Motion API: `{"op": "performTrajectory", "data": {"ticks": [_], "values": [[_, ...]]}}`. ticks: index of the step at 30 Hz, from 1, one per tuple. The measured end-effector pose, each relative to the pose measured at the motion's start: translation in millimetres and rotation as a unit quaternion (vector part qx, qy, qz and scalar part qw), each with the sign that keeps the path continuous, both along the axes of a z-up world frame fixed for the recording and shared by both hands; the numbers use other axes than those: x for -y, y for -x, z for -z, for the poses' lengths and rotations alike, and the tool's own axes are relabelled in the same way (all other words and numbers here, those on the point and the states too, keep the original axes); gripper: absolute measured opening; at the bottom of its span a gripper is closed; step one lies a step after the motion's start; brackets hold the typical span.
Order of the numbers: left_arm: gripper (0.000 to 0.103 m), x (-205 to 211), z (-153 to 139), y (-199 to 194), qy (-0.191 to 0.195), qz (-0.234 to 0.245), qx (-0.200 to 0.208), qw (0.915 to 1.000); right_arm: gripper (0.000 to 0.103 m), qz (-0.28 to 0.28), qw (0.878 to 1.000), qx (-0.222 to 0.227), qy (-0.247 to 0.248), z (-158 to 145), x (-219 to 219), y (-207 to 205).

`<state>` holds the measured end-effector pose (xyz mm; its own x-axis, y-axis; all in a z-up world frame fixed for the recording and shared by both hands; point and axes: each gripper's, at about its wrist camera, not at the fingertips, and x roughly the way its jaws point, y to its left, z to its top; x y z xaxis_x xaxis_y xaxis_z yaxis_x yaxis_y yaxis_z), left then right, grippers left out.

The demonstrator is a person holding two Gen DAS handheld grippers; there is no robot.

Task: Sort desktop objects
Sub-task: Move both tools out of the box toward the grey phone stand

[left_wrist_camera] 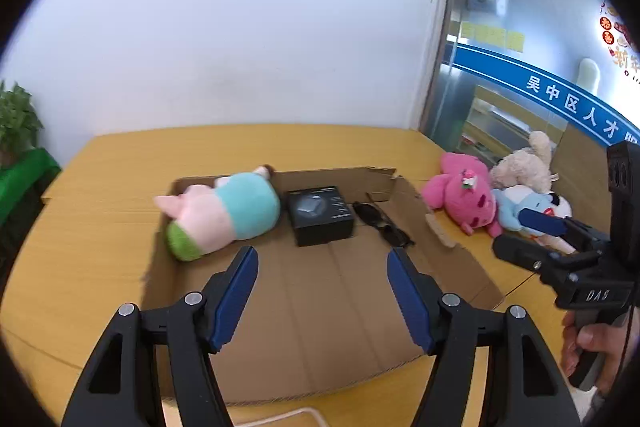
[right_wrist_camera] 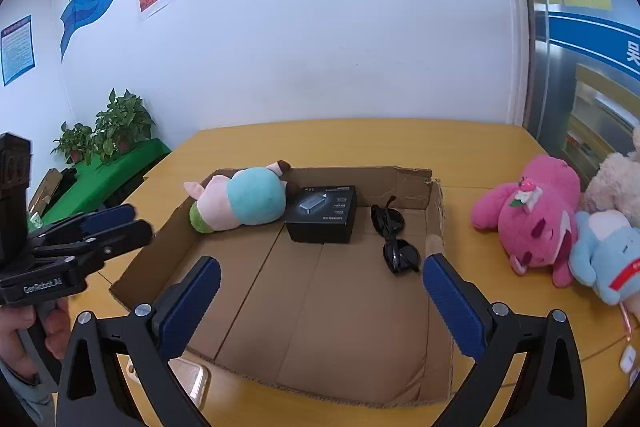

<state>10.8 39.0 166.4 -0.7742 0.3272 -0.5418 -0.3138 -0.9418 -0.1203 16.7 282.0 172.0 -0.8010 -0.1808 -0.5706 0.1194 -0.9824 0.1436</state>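
A shallow cardboard box [left_wrist_camera: 304, 327] [right_wrist_camera: 320, 339] lies on the yellow table. In it are a pink-and-teal plush pig [left_wrist_camera: 224, 211] [right_wrist_camera: 240, 201], a black product box [left_wrist_camera: 320, 215] [right_wrist_camera: 324, 213] and black sunglasses [left_wrist_camera: 382, 219] [right_wrist_camera: 394, 239]. To the right on the table lie a pink plush [left_wrist_camera: 464, 197] [right_wrist_camera: 532, 219], a beige plush [left_wrist_camera: 524, 165] [right_wrist_camera: 612, 183] and a light blue plush [left_wrist_camera: 520, 205] [right_wrist_camera: 608, 259]. My left gripper [left_wrist_camera: 322, 267] [right_wrist_camera: 116, 223] is open and empty above the box's near part. My right gripper [right_wrist_camera: 322, 279] [left_wrist_camera: 532, 231] is open and empty, over the box's near right.
The table [left_wrist_camera: 100, 227] [right_wrist_camera: 500, 155] meets a white wall behind. A phone [right_wrist_camera: 192, 375] lies by the box's near left corner. Potted plants [right_wrist_camera: 108, 131] [left_wrist_camera: 16, 119] stand on a green-covered stand at left. A glass partition [left_wrist_camera: 500, 67] is at right.
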Motion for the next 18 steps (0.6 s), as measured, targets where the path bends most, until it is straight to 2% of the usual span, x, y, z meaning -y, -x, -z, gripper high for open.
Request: {"op": "performTrajectory", "data": {"ticks": [3,5,8,12,18], "values": [[0.068,18.9,-0.9,-26.2,0.017,-0.032,-0.021,0.9991,0.103,-0.001,1.0,-0.005,-0.003,1.8,9.4,-21.6],[0.077,30.8,-0.8,-40.5,0.026,-0.053,-0.037,0.9976,0.103,0.0,1.0,-0.009,-0.018,4.9,18.4,-33.2],[0.078,37.7,0.9,-55.9,0.033,-0.068,-0.054,0.9957,0.103,-0.003,0.999,-0.01,-0.034,10.2,28.7,-45.6],[0.078,41.9,3.6,-66.5,0.04,-0.074,-0.064,0.9944,0.103,-0.006,0.999,-0.007,-0.042,14.1,34.4,-59.2],[0.078,46.6,9.6,-66.5,0.031,-0.086,-0.052,0.9945,0.103,-0.005,0.999,-0.001,-0.042,18.8,35.2,-73.8]]}}
